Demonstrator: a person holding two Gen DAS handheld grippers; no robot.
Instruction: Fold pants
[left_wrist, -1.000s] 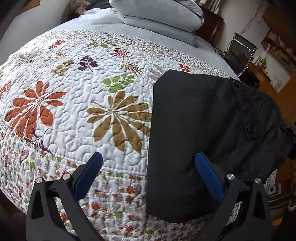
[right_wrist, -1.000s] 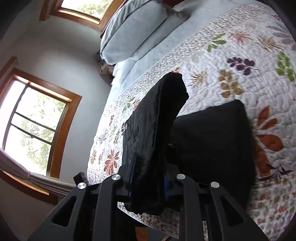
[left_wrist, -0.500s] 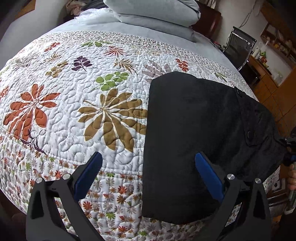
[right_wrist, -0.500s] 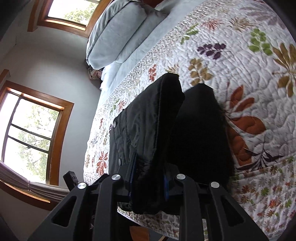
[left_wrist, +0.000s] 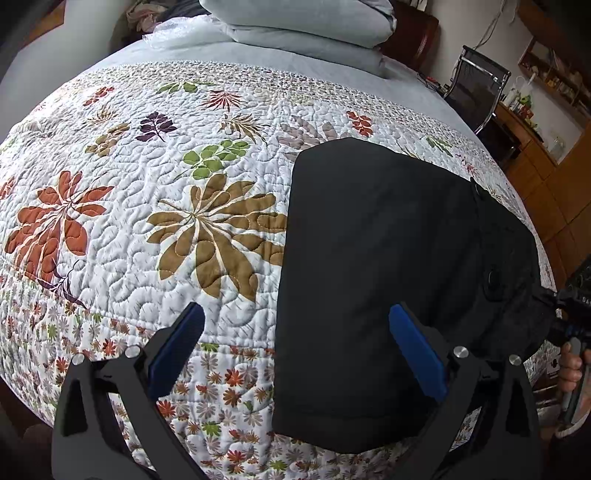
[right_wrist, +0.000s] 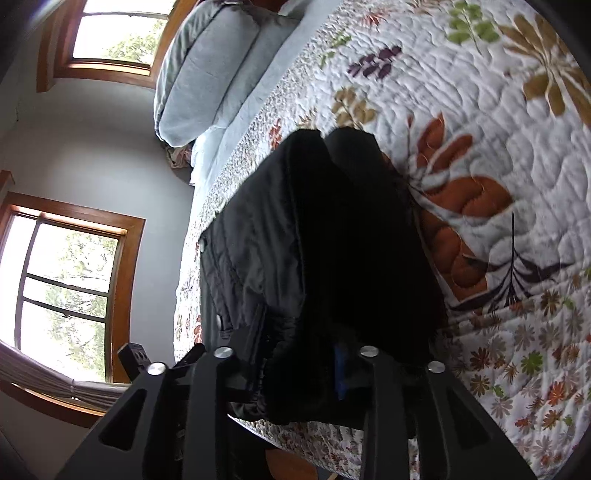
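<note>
Bedding fills most of both views: a bed (left_wrist: 110, 55) is covered by a white quilt (left_wrist: 155, 229) printed with large leaves, and grey pillows (left_wrist: 306, 22) are stacked at its far end. Black pants (left_wrist: 376, 280), folded into a thick rectangle, are laid on the right part of the quilt near the bed's near edge, with a buttoned flap seen on their right side. Wood-framed windows (right_wrist: 70, 291) are seen beyond the bed from the right wrist, and a dark chair (left_wrist: 476, 88) and wooden cabinets stand at the far right.

The left claw (left_wrist: 295, 350) is held wide above the near edge, nothing between its blue pads (left_wrist: 417, 354); the right pad overlaps the pants in view. The right claw (right_wrist: 299, 369) is set at the pants' right edge; its jaws have just been opening, a bunched fold of black cloth is between them, and whether the pads press on it cannot be told. No containers are seen on the bed.
</note>
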